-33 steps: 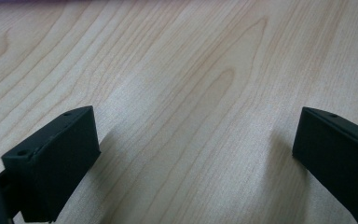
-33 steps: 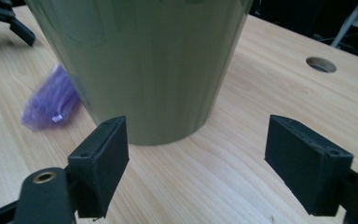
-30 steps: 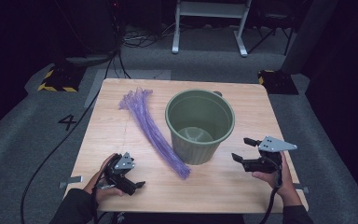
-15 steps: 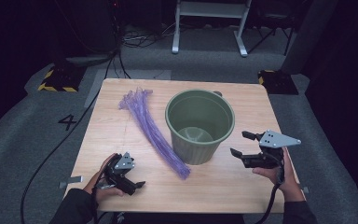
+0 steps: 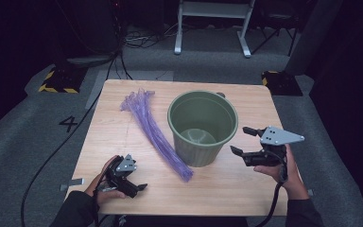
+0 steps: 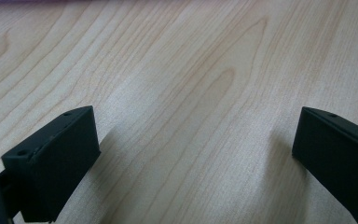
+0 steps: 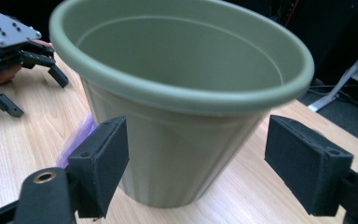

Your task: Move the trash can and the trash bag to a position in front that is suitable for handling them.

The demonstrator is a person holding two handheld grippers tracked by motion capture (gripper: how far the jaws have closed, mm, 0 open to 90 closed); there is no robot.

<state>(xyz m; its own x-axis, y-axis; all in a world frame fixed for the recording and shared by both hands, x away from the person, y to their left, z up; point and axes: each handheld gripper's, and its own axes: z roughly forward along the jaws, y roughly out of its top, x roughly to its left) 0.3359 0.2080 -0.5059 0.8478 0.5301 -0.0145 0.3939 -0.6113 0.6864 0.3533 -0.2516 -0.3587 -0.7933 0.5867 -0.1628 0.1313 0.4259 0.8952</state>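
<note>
A green plastic pot (image 5: 202, 127) stands upright and empty at the middle of the wooden table (image 5: 123, 142). Left of it lies a long bundle of purple strands (image 5: 153, 132), running from the far left toward the pot's base. My right gripper (image 5: 238, 140) is open, just right of the pot, with its jaws pointing at the pot's side. In the right gripper view the pot (image 7: 182, 84) sits close ahead of the gripper (image 7: 214, 172), apart from both pads. My left gripper (image 5: 139, 189) rests open near the front left edge, over bare wood (image 6: 193, 70).
The right gripper view also shows the purple strands (image 7: 77, 137) beside the pot's base and the other gripper (image 7: 9, 46) farther off. Grey carpet surrounds the table, with a cable (image 5: 52, 151) at left and a white stand (image 5: 212, 23) behind.
My right gripper has shifted slightly up and toward the pot's side. The left gripper, the pot and the strands have stayed put.
</note>
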